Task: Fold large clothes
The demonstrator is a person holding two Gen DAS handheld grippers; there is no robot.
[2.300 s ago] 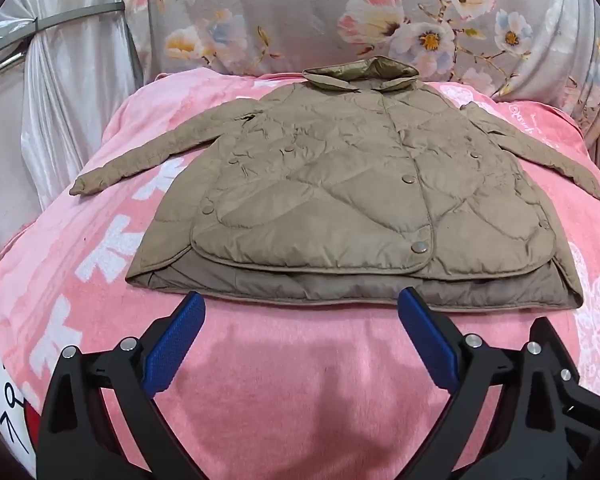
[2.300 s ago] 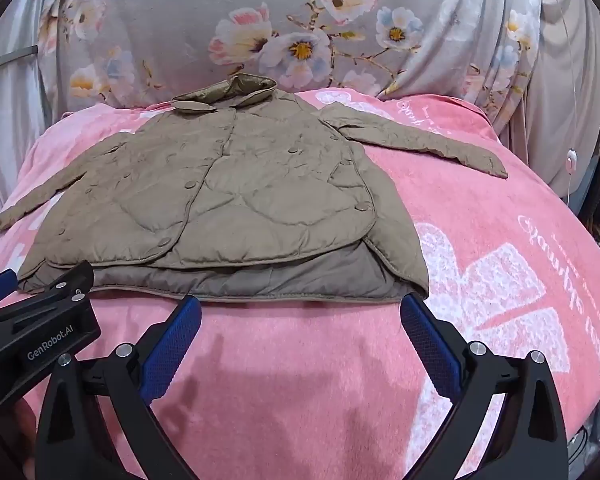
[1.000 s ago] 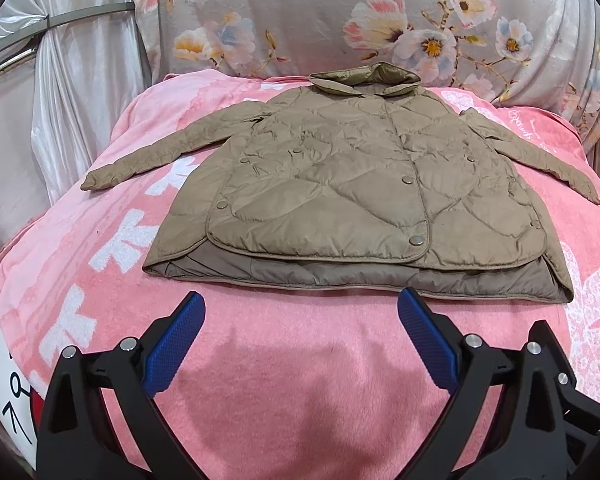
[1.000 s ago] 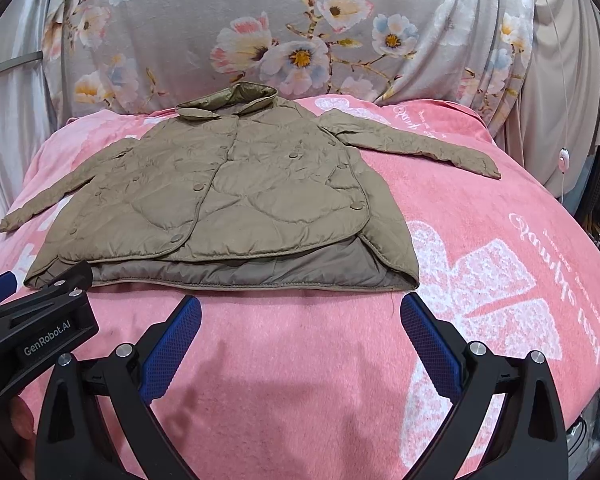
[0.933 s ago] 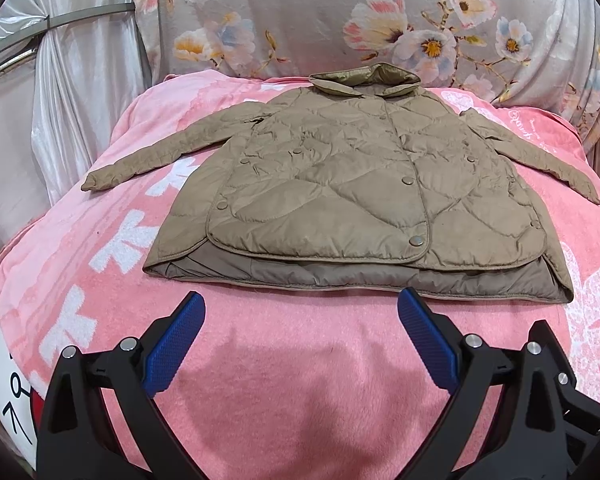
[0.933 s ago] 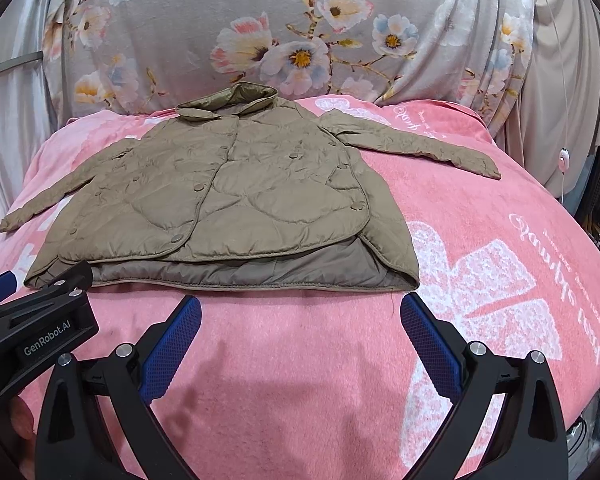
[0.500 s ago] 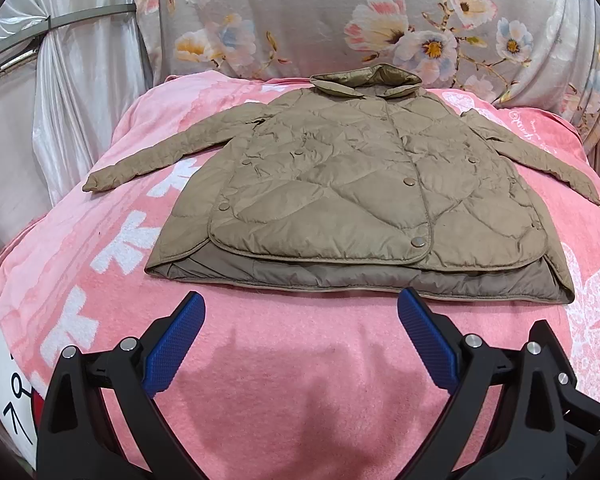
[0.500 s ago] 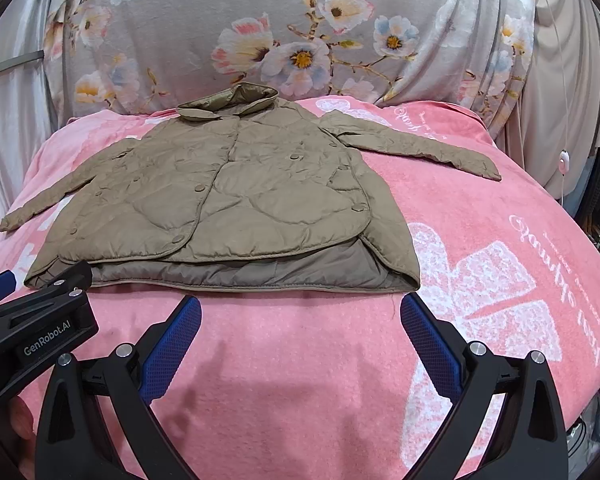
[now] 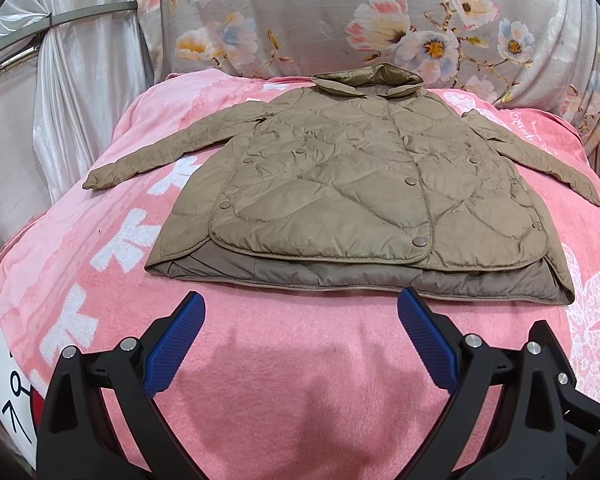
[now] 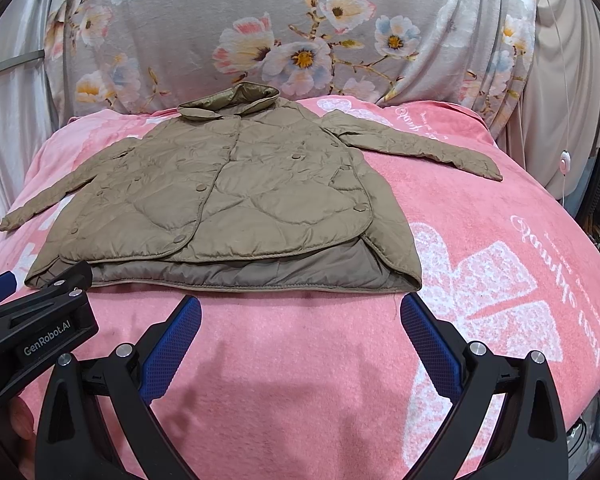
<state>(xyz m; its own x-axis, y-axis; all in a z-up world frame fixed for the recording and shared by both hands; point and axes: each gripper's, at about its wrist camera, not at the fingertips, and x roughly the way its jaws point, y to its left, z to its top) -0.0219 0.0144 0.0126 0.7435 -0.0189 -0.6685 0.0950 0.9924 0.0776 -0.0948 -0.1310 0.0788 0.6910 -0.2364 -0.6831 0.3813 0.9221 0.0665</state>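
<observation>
The quilted jacket [image 9: 340, 184] lies flat, front up, sleeves out, on the pink blanket [image 9: 260, 380]. Left gripper [image 9: 300, 320] and right gripper [image 10: 300, 320] hover spread and empty before its hem; folding seems unstarted, and the next move likely calls for pinching a sleeve.

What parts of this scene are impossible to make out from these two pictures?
- Back of the quilted jacket: pressed against the pink blanket in both views.
- Cartoon face at the blanket's corner: cut by the left wrist view's dark rim.
- Script lettering on the blanket: too distorted to read, right wrist view.
- Left tool and right tool: both open, handles below the frame.
</observation>
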